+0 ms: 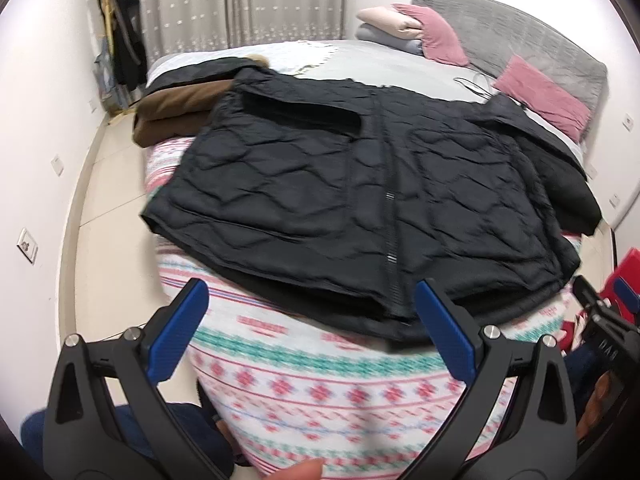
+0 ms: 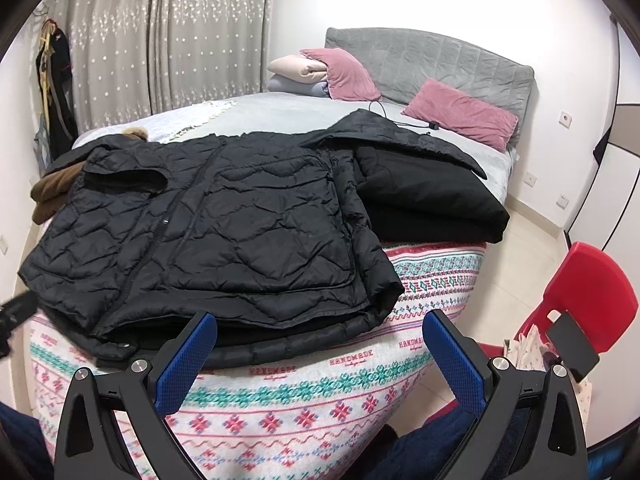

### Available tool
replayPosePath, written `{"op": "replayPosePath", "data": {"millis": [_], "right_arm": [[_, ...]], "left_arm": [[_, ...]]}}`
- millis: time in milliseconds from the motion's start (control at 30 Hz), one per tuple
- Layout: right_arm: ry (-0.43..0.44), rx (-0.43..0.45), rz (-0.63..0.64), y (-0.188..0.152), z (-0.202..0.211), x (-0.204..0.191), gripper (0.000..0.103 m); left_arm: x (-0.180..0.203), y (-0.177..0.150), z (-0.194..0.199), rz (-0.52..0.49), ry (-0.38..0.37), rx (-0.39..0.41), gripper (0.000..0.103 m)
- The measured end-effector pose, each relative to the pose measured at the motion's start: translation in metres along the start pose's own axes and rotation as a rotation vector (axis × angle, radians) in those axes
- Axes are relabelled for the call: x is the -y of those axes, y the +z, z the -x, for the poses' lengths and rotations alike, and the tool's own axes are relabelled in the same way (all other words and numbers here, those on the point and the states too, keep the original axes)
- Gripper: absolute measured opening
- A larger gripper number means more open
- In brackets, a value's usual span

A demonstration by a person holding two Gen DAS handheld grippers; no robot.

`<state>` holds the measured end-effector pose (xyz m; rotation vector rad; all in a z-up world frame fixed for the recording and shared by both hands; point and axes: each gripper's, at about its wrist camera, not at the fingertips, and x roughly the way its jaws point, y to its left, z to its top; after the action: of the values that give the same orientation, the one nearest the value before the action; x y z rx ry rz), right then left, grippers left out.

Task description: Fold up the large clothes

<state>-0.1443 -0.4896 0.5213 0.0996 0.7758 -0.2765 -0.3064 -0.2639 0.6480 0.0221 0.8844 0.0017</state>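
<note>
A black quilted jacket (image 1: 360,200) lies spread flat, front up and zipped, on the foot of the bed; it also shows in the right wrist view (image 2: 208,232). One sleeve (image 2: 400,140) stretches toward the pillows over a folded black garment (image 2: 432,200). My left gripper (image 1: 312,300) is open and empty, just short of the jacket's hem. My right gripper (image 2: 320,332) is open and empty, near the hem's right corner. The right gripper shows at the right edge of the left wrist view (image 1: 600,308).
A patterned white, red and green blanket (image 2: 312,404) covers the bed's foot. A folded brown garment (image 1: 176,112) lies at the left. Pink pillows (image 2: 460,114), folded bedding (image 2: 296,72) and a cable lie near the grey headboard. A red chair (image 2: 588,300) stands at the right.
</note>
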Motion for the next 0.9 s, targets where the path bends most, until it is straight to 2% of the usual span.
{"op": "replayPosePath", "data": {"millis": [33, 67, 200, 300, 400, 433, 500, 633, 667, 700, 733, 767, 800, 833, 867, 900], "right_arm": [[-0.005, -0.015, -0.011, 0.002, -0.006, 0.005, 0.103], [-0.009, 0.001, -0.023, 0.003, -0.011, 0.01, 0.103], [0.014, -0.01, -0.073, 0.011, -0.034, 0.029, 0.103], [0.056, -0.048, -0.103, 0.014, -0.052, 0.04, 0.103], [0.09, -0.098, -0.123, 0.016, -0.069, 0.048, 0.103], [0.101, -0.104, -0.129, 0.016, -0.074, 0.05, 0.103], [0.132, -0.128, -0.163, 0.018, -0.087, 0.053, 0.103], [0.16, -0.16, -0.228, 0.017, -0.104, 0.061, 0.102], [0.162, -0.162, -0.232, 0.017, -0.109, 0.061, 0.098], [0.163, -0.172, -0.223, 0.016, -0.114, 0.06, 0.085], [0.166, -0.184, -0.219, 0.015, -0.118, 0.059, 0.075], [0.181, -0.208, -0.224, 0.014, -0.123, 0.059, 0.049], [0.194, -0.212, -0.23, 0.014, -0.125, 0.06, 0.028], [0.187, -0.202, -0.218, 0.015, -0.124, 0.06, 0.02], [0.176, -0.183, -0.201, 0.016, -0.12, 0.061, 0.012], [0.176, -0.163, -0.197, 0.018, -0.115, 0.064, 0.01]], "left_arm": [[-0.002, -0.013, -0.031, 0.019, 0.028, -0.006, 0.102], [-0.006, -0.013, -0.045, 0.036, 0.044, -0.017, 0.102], [-0.035, -0.014, -0.038, 0.094, 0.054, -0.047, 0.102], [-0.075, -0.012, -0.062, 0.16, 0.008, -0.106, 0.102], [-0.097, 0.0, -0.071, 0.21, 0.033, -0.122, 0.102], [-0.113, 0.003, -0.098, 0.221, 0.056, -0.13, 0.102], [-0.123, 0.009, -0.131, 0.242, 0.103, -0.16, 0.102], [-0.148, 0.015, -0.204, 0.321, 0.074, -0.25, 0.101], [-0.149, 0.013, -0.21, 0.357, 0.056, -0.253, 0.1], [-0.148, 0.013, -0.213, 0.382, 0.034, -0.252, 0.094], [-0.148, 0.006, -0.21, 0.397, 0.015, -0.252, 0.082], [-0.144, 0.006, -0.213, 0.402, -0.007, -0.258, 0.074], [-0.138, 0.004, -0.213, 0.402, -0.03, -0.265, 0.059], [-0.13, 0.005, -0.213, 0.394, -0.047, -0.256, 0.045], [-0.124, 0.005, -0.212, 0.377, -0.048, -0.24, 0.04], [-0.114, 0.007, -0.208, 0.352, -0.047, -0.227, 0.025]]}}
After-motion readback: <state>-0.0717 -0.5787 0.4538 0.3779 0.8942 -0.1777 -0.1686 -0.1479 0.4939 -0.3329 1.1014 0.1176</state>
